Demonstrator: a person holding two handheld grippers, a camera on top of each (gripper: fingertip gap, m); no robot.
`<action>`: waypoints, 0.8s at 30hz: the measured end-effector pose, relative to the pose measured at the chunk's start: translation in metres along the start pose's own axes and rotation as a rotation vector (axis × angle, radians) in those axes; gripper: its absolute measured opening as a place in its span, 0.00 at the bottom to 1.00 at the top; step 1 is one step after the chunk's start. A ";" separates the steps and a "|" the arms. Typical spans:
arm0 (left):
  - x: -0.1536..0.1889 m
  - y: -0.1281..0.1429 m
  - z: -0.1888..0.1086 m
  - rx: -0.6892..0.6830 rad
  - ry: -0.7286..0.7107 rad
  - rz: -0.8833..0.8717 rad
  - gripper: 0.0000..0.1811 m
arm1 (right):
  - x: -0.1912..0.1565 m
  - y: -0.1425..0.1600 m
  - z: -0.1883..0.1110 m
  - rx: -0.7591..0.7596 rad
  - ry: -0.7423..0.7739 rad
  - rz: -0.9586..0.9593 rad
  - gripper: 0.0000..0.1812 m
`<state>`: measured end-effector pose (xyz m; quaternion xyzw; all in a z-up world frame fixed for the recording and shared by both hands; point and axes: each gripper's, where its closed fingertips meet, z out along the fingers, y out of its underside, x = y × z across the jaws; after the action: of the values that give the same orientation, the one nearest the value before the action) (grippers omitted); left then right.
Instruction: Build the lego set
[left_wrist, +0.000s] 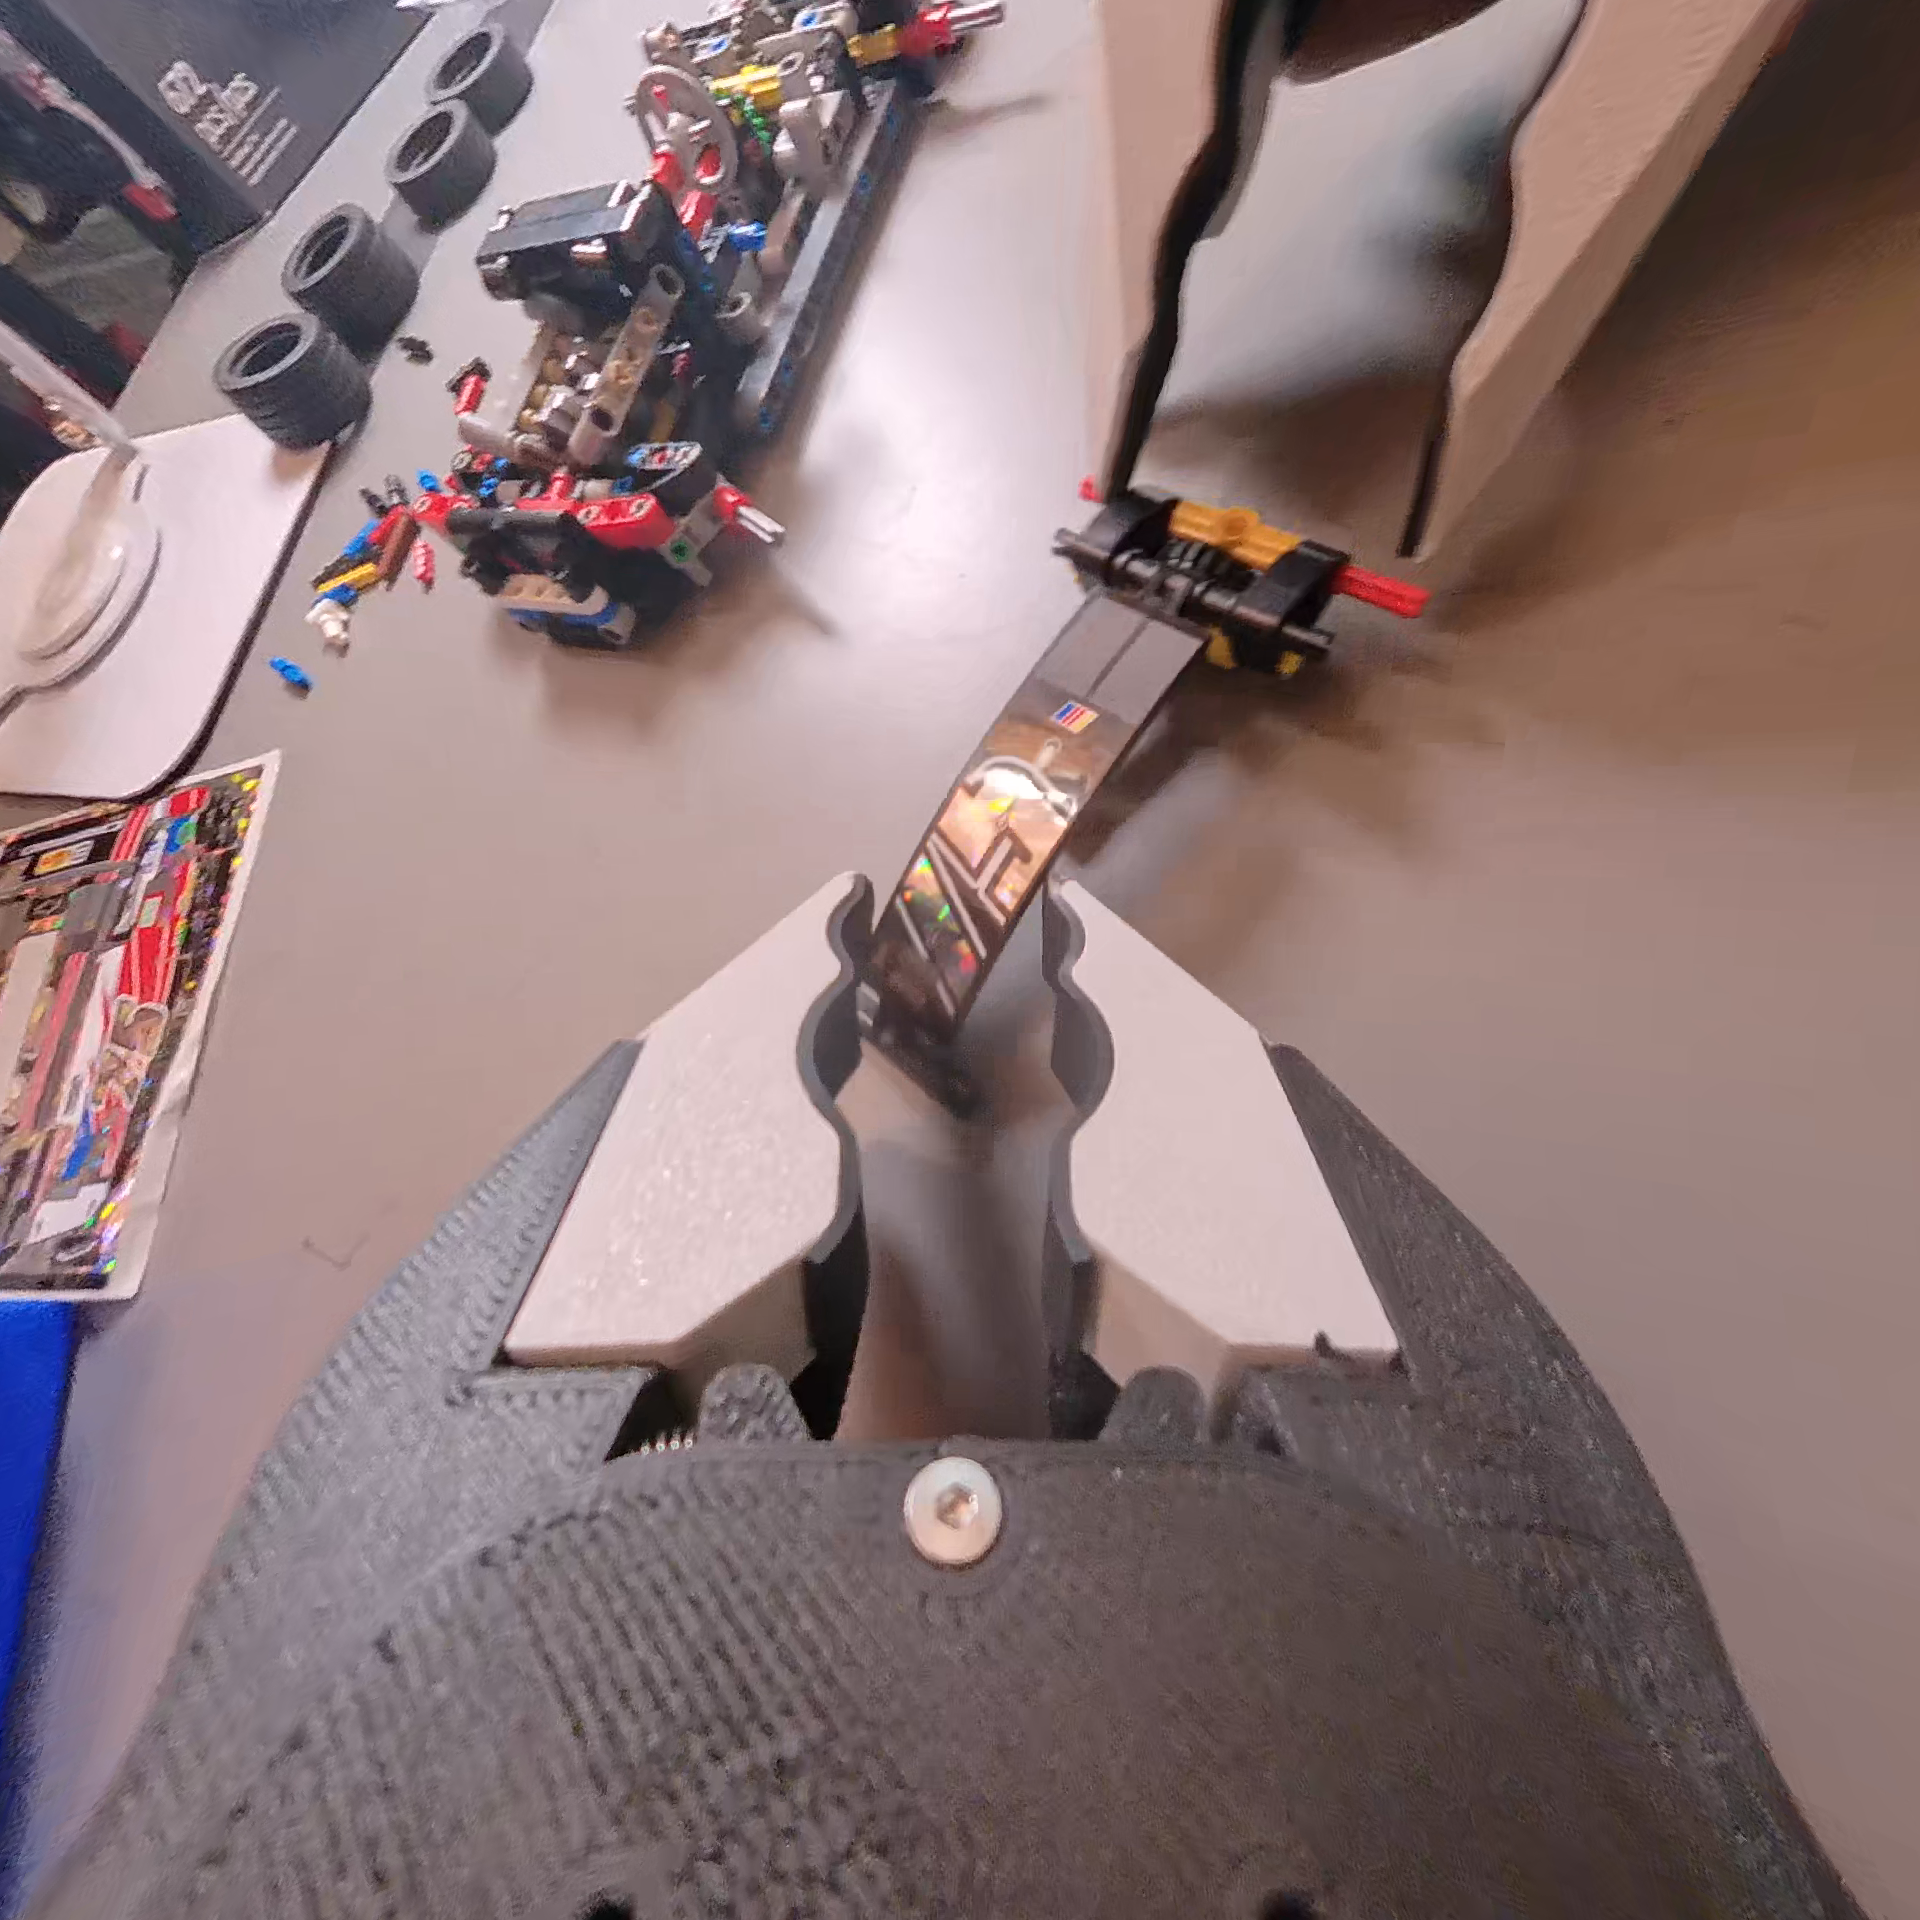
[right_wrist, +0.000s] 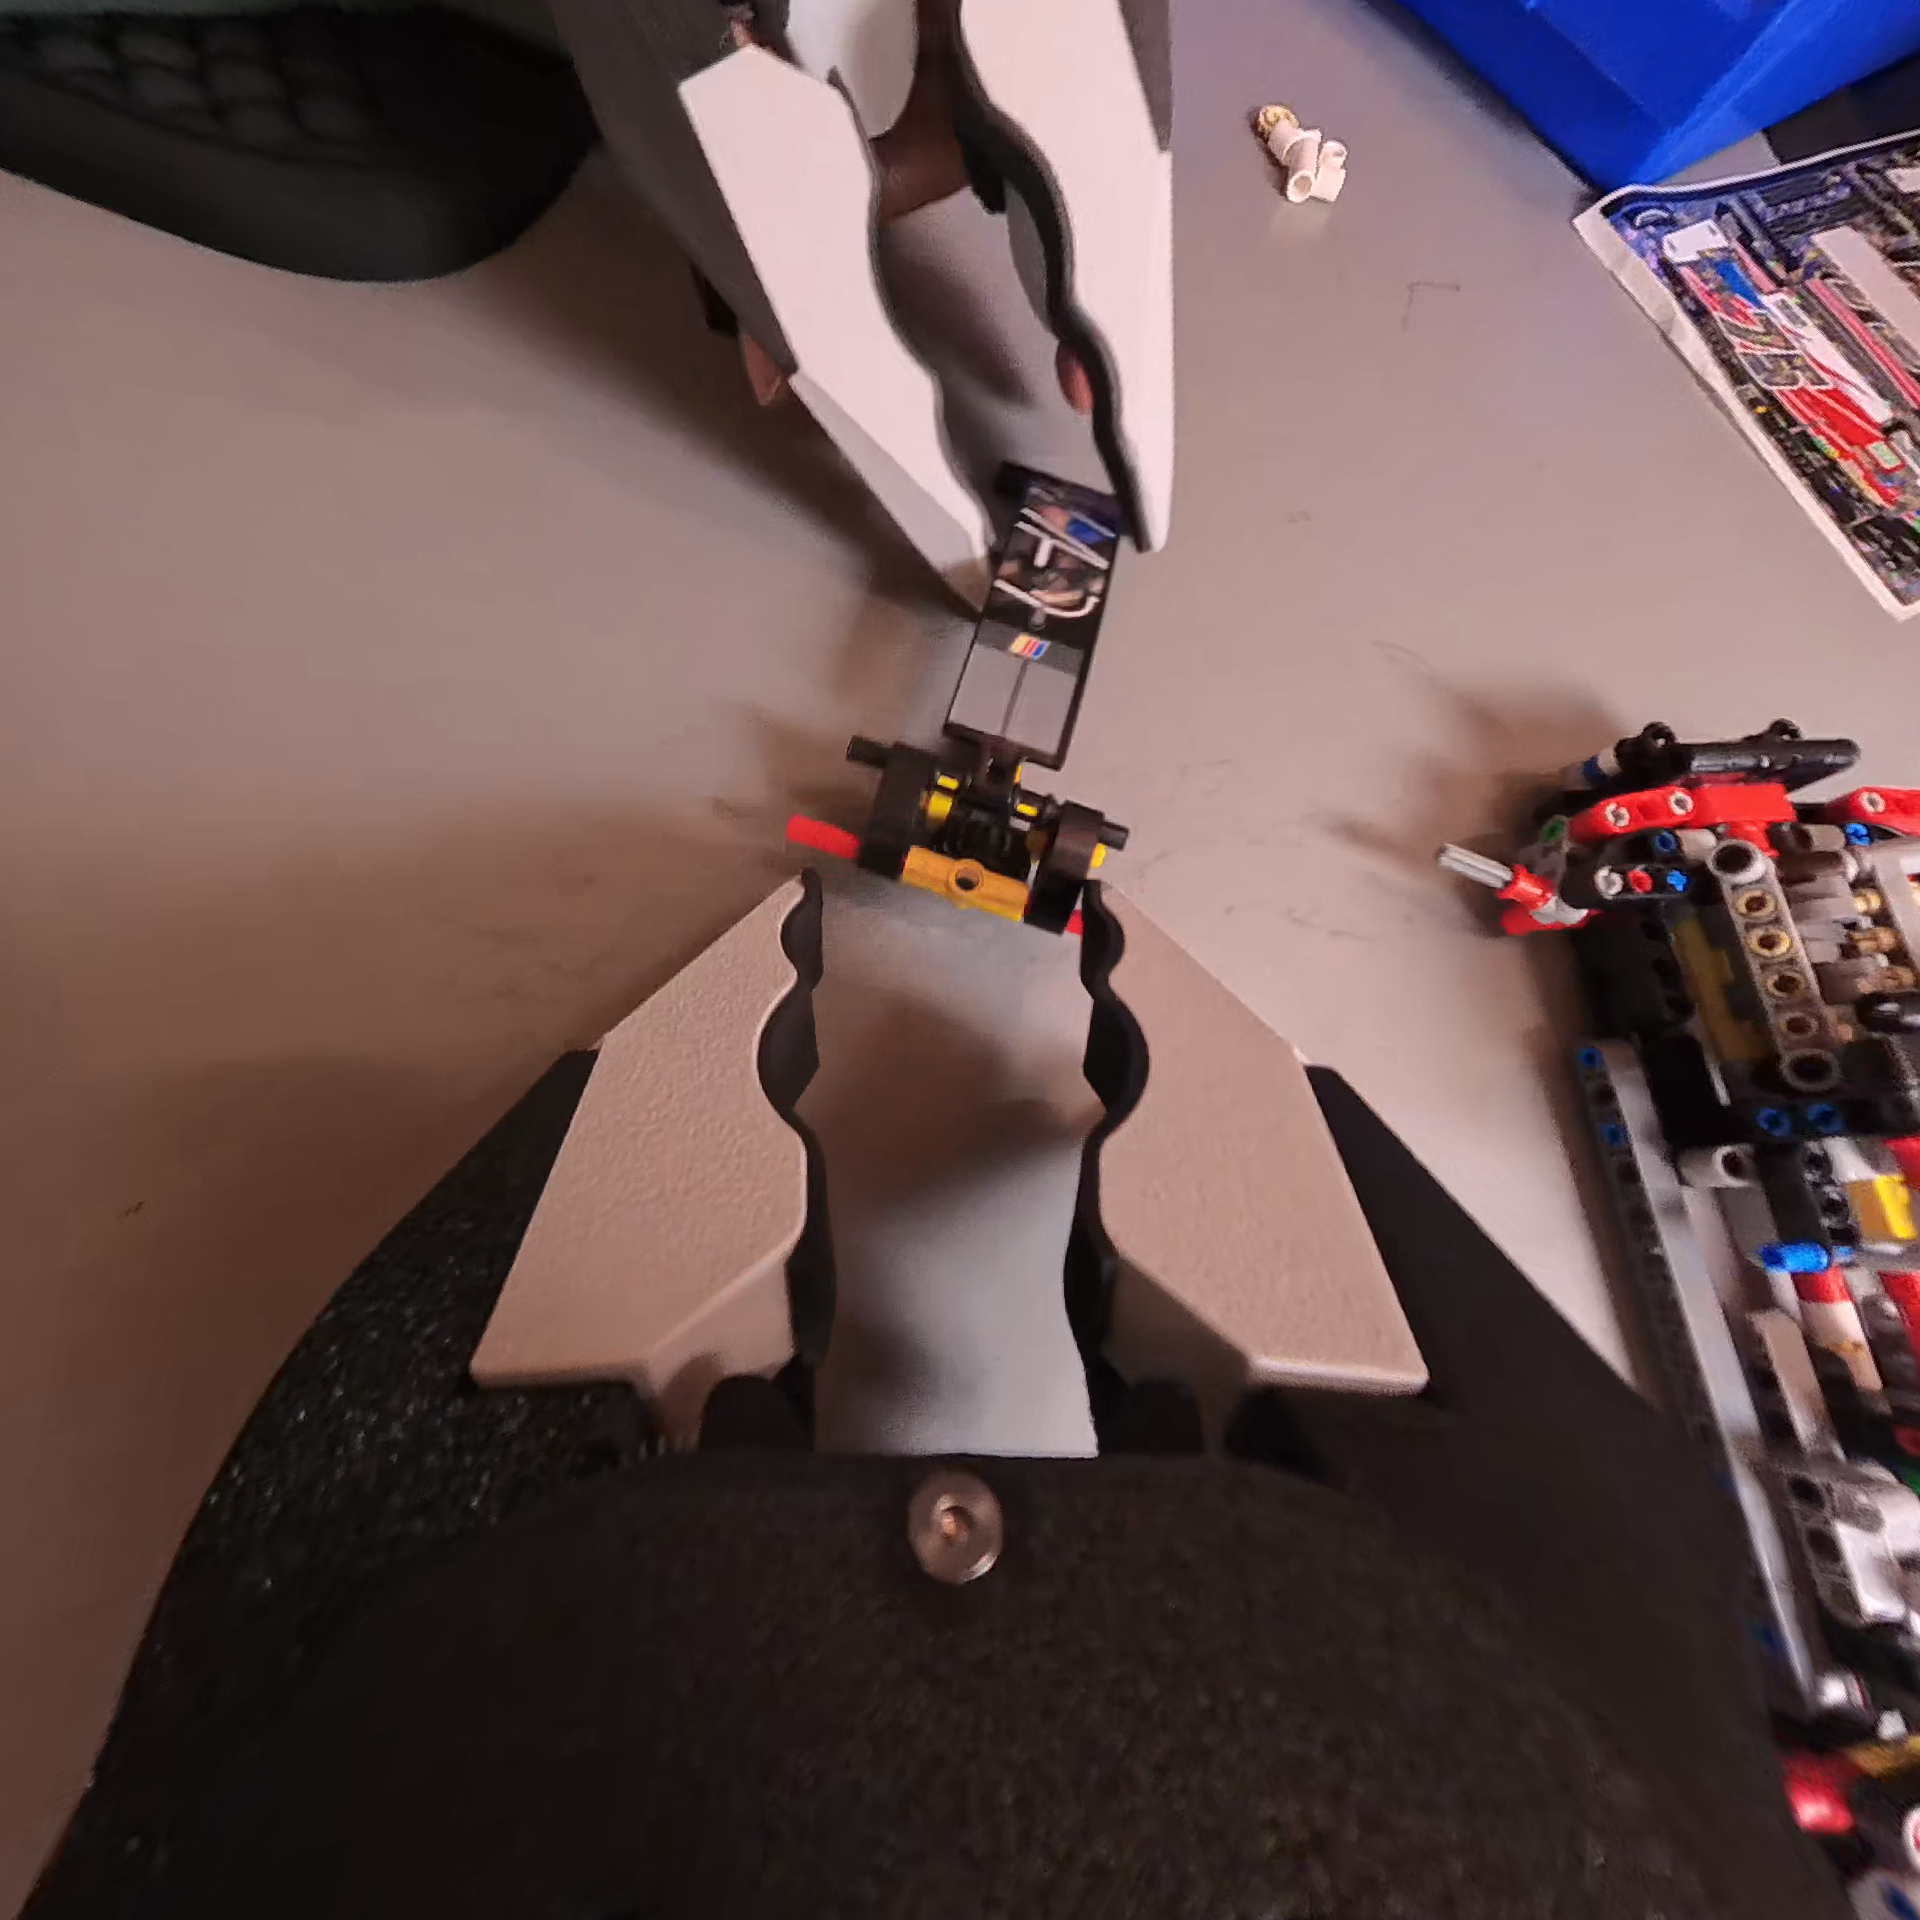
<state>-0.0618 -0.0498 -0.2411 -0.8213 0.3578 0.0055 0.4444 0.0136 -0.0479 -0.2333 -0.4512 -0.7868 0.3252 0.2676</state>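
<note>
Panel's near end hidden between the left tool (left_wrist: 956, 914) fingers, which clasp it. Curved black stickered panel (left_wrist: 1023, 810), joined to a black-yellow axle block (left_wrist: 1205, 571) with red pin, resting on grey worktop (left_wrist: 1455, 935). Right tool (right_wrist: 951, 904): spread apart, empty, just beside the block.

Printed marks show in several places, though their wording is left out here. A black booklet (left_wrist: 223, 114) at the far left of the bench (left_wrist: 1455, 1039) carries white lettering and a logo. The curved black panel (left_wrist: 1023, 821) bears a silvery decal and a small striped flag mark. The sticker sheet (left_wrist: 99, 1023) is covered in red, white and glittering graphics, its small print too blurred to read.
</note>
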 end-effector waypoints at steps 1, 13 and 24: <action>-0.003 0.001 0.000 -0.005 -0.018 -0.006 0.17 | -0.003 0.002 -0.001 -0.007 0.003 -0.002 0.26; -0.018 -0.011 -0.022 0.108 0.019 -0.197 0.15 | -0.044 -0.013 -0.021 0.141 -0.153 -0.079 0.21; 0.064 -0.020 -0.027 0.113 0.469 -0.181 0.20 | -0.023 0.000 -0.013 0.115 -0.067 -0.077 0.23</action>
<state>-0.0105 -0.0997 -0.2316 -0.8027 0.3759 -0.2449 0.3930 0.0336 -0.0651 -0.2278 -0.3935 -0.7921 0.3742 0.2786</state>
